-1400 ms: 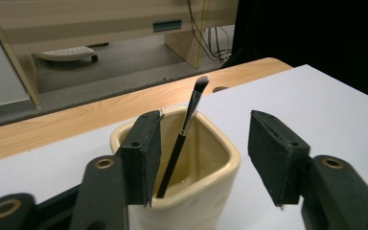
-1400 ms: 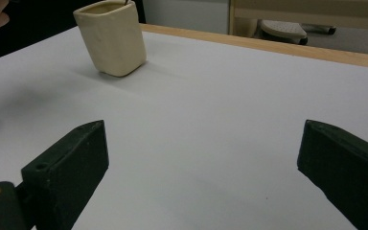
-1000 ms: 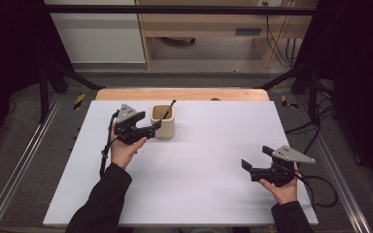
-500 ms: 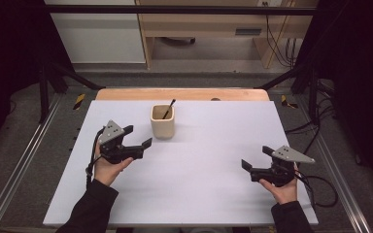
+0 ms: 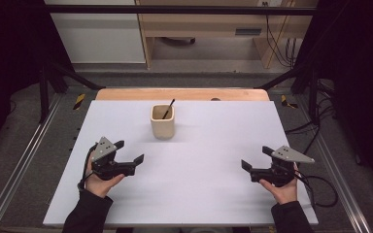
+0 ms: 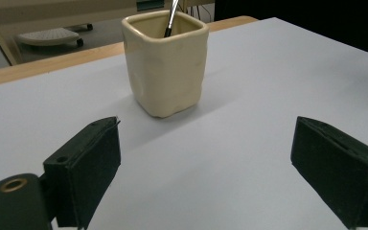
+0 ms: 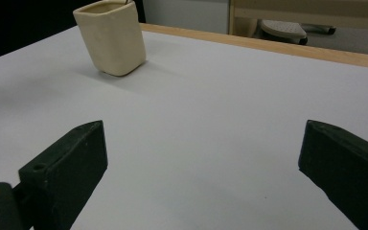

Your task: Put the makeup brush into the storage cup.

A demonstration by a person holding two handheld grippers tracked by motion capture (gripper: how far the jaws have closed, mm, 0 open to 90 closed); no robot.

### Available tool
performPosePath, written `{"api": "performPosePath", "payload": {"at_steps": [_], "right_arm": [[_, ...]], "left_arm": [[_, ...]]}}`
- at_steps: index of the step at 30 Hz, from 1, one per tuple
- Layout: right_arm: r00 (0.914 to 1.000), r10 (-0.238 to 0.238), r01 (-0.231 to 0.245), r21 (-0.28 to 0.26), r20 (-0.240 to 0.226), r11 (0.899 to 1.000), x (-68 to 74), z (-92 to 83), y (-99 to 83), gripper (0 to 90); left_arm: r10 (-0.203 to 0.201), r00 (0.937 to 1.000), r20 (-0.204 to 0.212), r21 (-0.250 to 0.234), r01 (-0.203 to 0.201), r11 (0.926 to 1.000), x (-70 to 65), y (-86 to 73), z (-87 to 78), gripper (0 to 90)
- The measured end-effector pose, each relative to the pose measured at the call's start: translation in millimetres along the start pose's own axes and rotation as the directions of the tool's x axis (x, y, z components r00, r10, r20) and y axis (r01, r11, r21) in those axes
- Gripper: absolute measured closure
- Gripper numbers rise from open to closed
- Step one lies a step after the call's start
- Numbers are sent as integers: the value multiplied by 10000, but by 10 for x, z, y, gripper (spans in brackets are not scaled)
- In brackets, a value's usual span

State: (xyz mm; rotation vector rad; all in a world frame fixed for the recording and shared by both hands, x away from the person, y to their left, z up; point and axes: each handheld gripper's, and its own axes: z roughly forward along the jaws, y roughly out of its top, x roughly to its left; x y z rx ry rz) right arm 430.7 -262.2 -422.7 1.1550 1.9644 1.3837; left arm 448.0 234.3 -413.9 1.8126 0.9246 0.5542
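Bearing no readable writing — seemingly plain — cream cup (image 6: 165, 64) holds brush (image 6: 171, 17).

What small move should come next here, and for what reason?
Probably none beyond resting: the thin dark stick already stands in the cream square ceramic cup, and the left hand-held gripper, jaws just opened with nothing between them, sits apart from it. The right hand-held gripper is open too.

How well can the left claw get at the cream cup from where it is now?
Probably well: the left claw stands open and empty, and bare table lies between it and the cup. A thin dark stick leans inside the cup.
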Motion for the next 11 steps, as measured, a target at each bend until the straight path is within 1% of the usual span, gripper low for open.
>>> {"api": "performPosePath", "payload": {"at_steps": [3,4,5,11], "right_arm": [[10000,-20,20,23,-24,10000,2,2,-3,32],[10000,-20,20,23,-24,10000,2,2,-3,32],[10000,-17,17,32,-25,10000,2,2,-3,32],[10000,32,-32,31,-3,10000,1,-10,-1,32]], "left_arm": [[-4,10000,-16,97,4,10000,9,-57,-21,96],[-61,10000,-9,82,61,9999,10,-72,-25,96],[-19,10000,-19,114,19,9999,17,-89,-36,96],[-208,9998,-64,54,208,9998,47,-164,-77,94]]}}
